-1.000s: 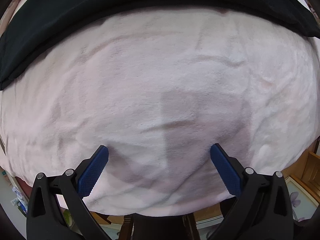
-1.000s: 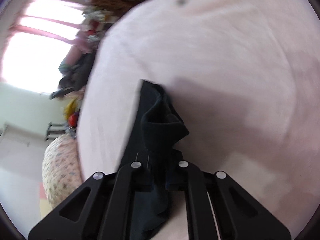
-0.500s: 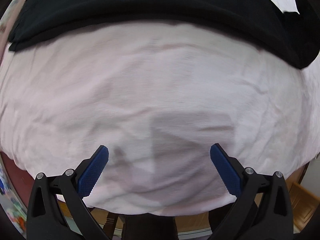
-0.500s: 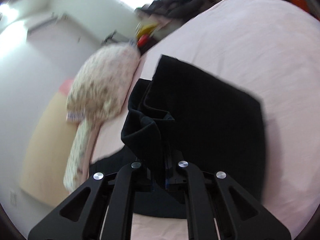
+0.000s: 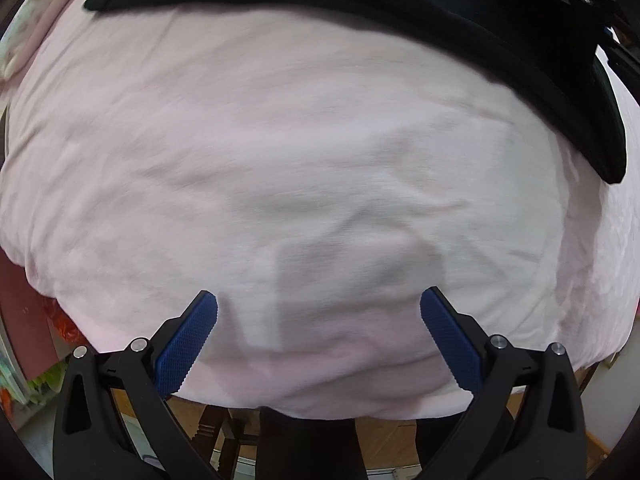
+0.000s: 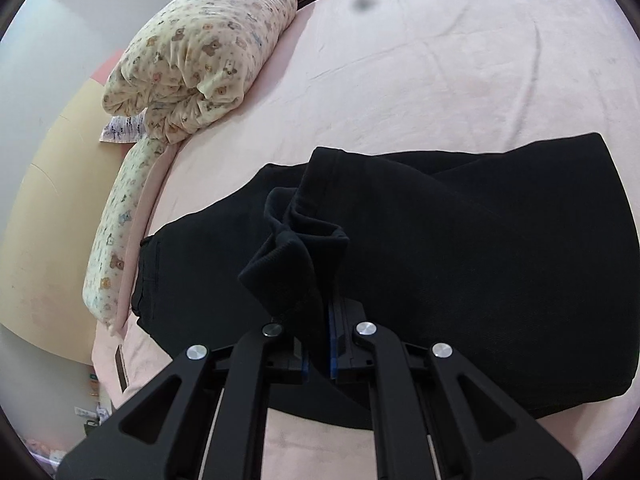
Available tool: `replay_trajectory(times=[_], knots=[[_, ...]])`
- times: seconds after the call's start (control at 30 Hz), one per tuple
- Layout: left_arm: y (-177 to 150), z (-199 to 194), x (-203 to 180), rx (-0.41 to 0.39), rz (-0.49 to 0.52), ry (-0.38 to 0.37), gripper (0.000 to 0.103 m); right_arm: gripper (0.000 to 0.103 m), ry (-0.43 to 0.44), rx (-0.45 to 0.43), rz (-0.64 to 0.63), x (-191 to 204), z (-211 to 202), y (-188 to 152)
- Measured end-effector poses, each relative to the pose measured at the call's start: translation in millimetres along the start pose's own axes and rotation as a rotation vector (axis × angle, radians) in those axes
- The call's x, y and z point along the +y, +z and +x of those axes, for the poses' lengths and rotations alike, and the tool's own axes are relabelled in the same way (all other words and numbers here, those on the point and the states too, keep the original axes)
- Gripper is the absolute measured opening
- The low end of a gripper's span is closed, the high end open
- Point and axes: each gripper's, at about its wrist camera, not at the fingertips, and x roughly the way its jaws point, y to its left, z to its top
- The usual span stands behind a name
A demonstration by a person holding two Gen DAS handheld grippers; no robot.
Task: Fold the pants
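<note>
Left gripper (image 5: 319,304): jaws spread wide, holding nothing, over bare pink sheet (image 5: 280,140) | Right gripper (image 6: 318,344): jaws pressed together, pinching 1 bunched end of black pants (image 6: 480,272) | Pants: folded over on sheet beside patterned pillow (image 6: 200,52)

The left gripper (image 5: 319,312) points straight down with its two blue-padded fingers (image 5: 188,340) spread wide apart and nothing between them. The right gripper (image 6: 318,344) tilts downward at a slant, its fingers pressed together on a bunched fold of the black pants (image 6: 480,264), which rises just ahead of the fingertips.
</note>
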Motion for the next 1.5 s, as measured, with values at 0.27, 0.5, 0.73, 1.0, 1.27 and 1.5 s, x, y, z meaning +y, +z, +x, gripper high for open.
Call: replay_trajectory(times=[0.27,0.5,0.73,1.0,1.27,1.5], knots=[[17,16,29,0.003,-0.041,-0.004,0.102,0.008,-0.152,0.026,-0.135,29,35,-5],[6,17,21,0.005,-0.041,-0.007,0.102,0.053,-0.321,0.122,-0.542,67,58,-46],[19,10,22,-0.031,-0.034,-0.025,0.102,0.046,-0.147,0.017,-0.536,65,-2,-55],[21,14,23,-0.025,-0.019,-0.02,0.102,0.037,-0.215,0.044,-0.547,47,22,-39],[19,24,42,-0.011,-0.046,0.006,0.102,0.019,-0.411,0.071,-0.827,64,67,-54],[17,30,41,-0.007,-0.07,0.0,0.102,0.01,-0.383,-0.003,-0.813,67,45,-48]])
